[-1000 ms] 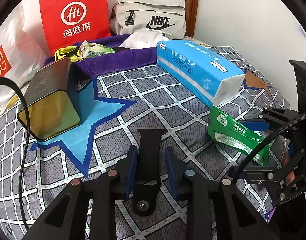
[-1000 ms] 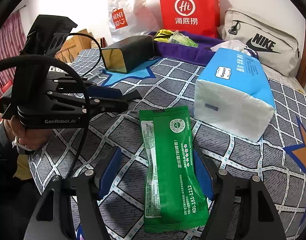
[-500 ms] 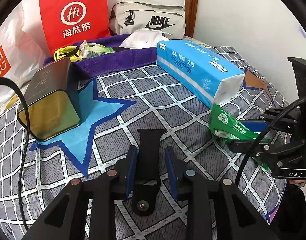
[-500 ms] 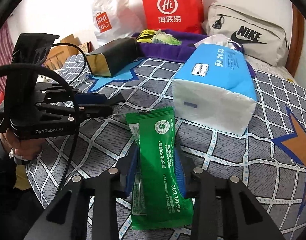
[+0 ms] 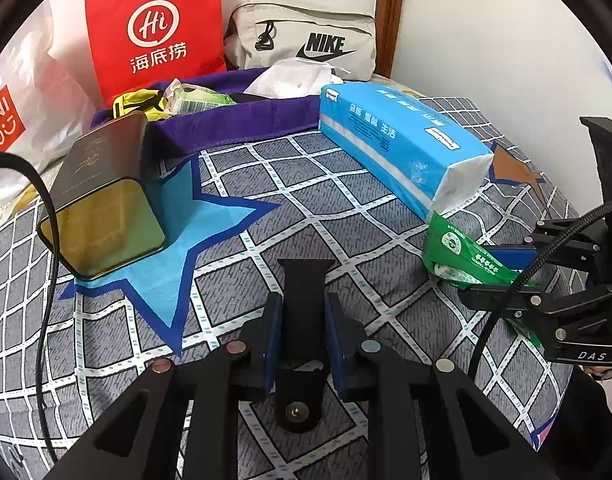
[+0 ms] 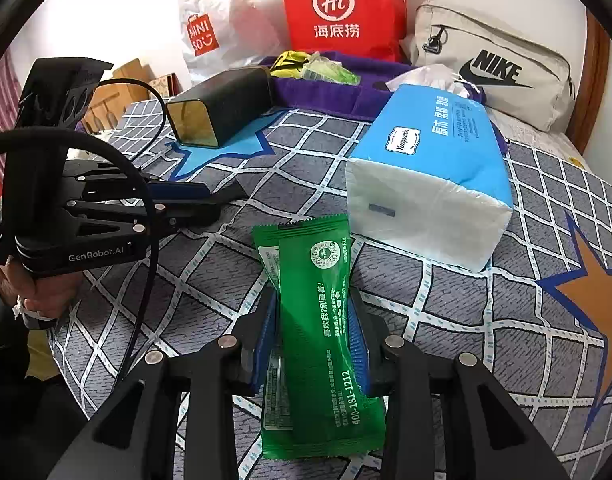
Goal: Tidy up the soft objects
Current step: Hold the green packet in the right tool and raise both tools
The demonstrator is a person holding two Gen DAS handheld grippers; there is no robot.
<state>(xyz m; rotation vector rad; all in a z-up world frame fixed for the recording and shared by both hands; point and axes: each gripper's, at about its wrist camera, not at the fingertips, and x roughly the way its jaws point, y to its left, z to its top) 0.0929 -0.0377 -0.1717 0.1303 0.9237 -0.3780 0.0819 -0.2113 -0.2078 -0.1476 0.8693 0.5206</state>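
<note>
The green wet-wipe packet (image 6: 320, 328) is judged light, soft and compliant, with a slick film wrapper; it will buckle under side pressure and may slide if pinched near a sealed end. The best hold is across its narrow waist at mid-length, which is where the right gripper (image 6: 314, 332) has it: both blue pads press the packet's long edges, and the film is visibly pinched in between them. The packet lies on the bed quilt (image 6: 446, 320), just in front of the blue tissue pack (image 6: 434, 168), its far end close to that pack's white end face

The right gripper points steeply down at the quilt, packet aligned along its fingers. To the left of the packet, the left gripper (image 5: 301, 340) is likewise angled down over bare quilt, its jaws closing with a narrow gap and nothing between them

Beyond the tissue pack lie a dark tin box (image 6: 221, 108) on its side, a purple towel (image 6: 338, 88), then a red paper bag (image 6: 342, 4) and a grey Nike pouch (image 6: 494, 64) against the wall
</note>
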